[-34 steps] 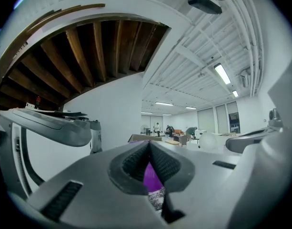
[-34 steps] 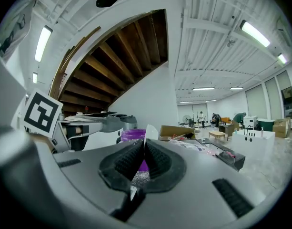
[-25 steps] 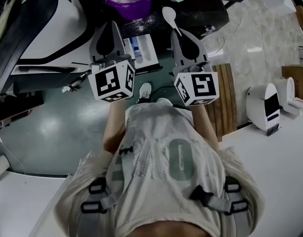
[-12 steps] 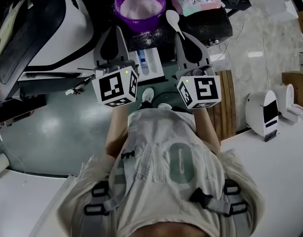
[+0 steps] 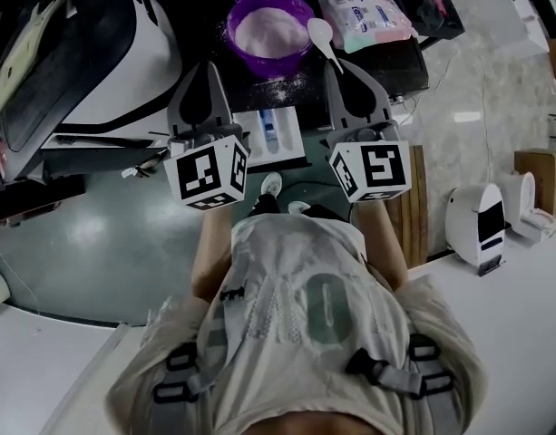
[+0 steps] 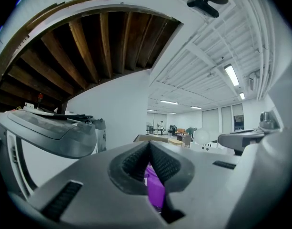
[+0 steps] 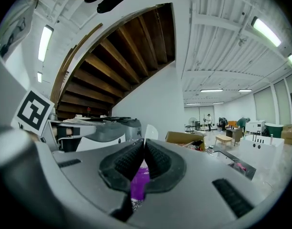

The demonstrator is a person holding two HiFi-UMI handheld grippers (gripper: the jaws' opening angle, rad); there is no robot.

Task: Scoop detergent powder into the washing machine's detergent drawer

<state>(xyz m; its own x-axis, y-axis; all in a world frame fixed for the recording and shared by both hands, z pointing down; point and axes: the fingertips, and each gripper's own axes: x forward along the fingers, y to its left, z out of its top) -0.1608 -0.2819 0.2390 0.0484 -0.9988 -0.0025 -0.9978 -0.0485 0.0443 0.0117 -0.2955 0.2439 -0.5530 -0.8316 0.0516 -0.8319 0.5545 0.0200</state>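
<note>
Gripping spoon point(image 5: 319, 33) beside bowl point(image 5: 230, 25) rim, right gripper point(image 5: 336, 62) jaws, left gripper point(image 5: 208, 63) jaws together

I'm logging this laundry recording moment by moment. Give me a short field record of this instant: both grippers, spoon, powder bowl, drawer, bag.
left gripper: fingers shut, nothing held
right gripper: fingers shut on the spoon's handle
spoon: white, its scoop end by the bowl's right rim
bowl: purple, holds pale powder
drawer: pulled open, below the bowl, between the two grippers
bag: lies right of the bowl
</note>
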